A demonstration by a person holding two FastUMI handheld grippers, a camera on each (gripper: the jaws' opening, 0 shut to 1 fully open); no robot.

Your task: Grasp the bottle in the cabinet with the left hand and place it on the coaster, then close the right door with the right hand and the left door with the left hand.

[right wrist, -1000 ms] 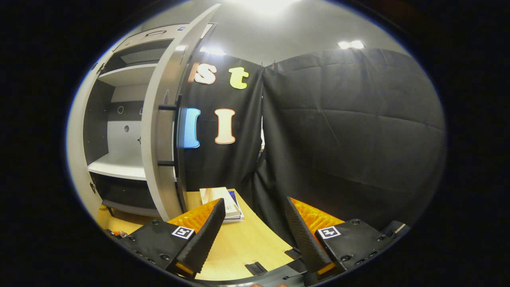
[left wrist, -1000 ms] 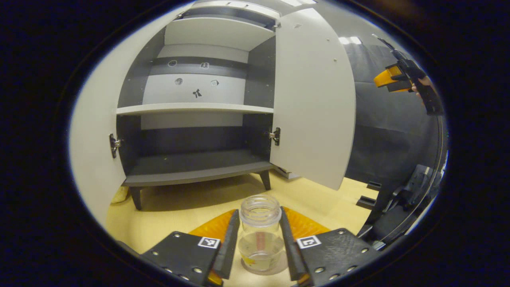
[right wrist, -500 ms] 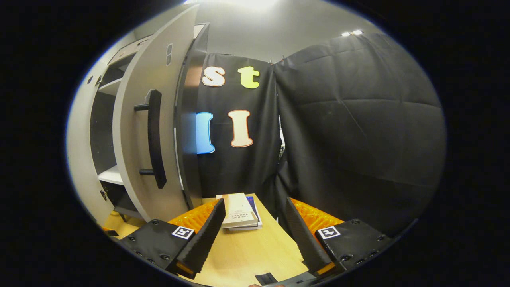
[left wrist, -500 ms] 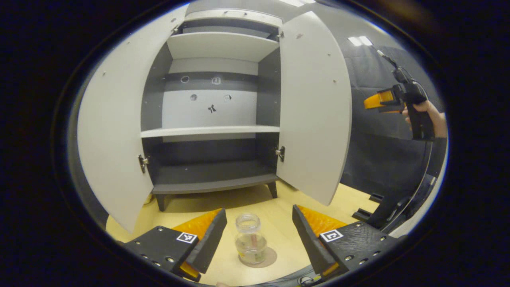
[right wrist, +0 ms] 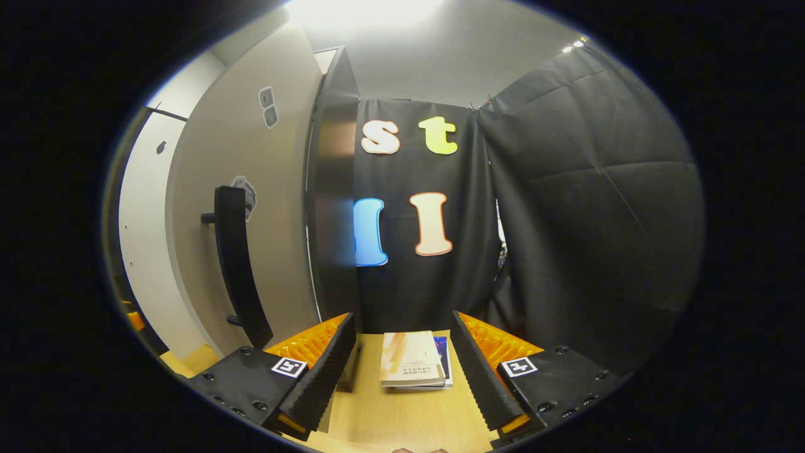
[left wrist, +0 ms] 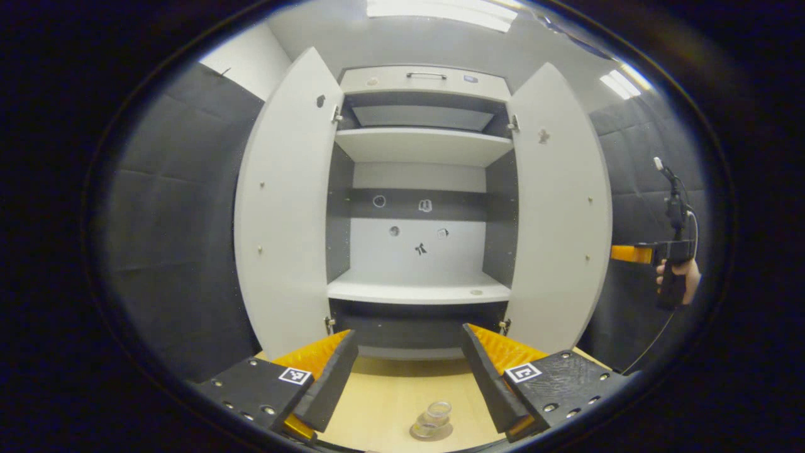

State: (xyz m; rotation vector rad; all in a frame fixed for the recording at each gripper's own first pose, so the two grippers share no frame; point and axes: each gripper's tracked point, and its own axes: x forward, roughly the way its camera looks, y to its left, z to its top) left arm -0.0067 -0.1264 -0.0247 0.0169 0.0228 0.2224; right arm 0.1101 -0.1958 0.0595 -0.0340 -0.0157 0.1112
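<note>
A clear bottle (left wrist: 434, 416) stands on a round coaster (left wrist: 445, 432) on the wooden table, low between my left gripper's fingers but far below them. My left gripper (left wrist: 409, 377) is open and empty, pulled back and facing the cabinet (left wrist: 420, 189). Both cabinet doors stand open: the left door (left wrist: 286, 207) and the right door (left wrist: 560, 214). The right gripper (left wrist: 629, 253) shows past the right door's edge, held by a hand (left wrist: 682, 274). In the right gripper view my right gripper (right wrist: 402, 371) is open and empty, with the right door's outer face (right wrist: 251, 207) and its dark handle (right wrist: 234, 264) close on the left.
A small stack of books (right wrist: 415, 366) lies on the table (right wrist: 402, 421) between the right gripper's fingers, farther off. Black cloth walls the booth behind and to the right. The cabinet shelves (left wrist: 418, 290) are bare.
My left gripper opened, let go of the bottle on the coaster and drew back and up. My right gripper moved round to the outer side of the right door, nearer its handle.
</note>
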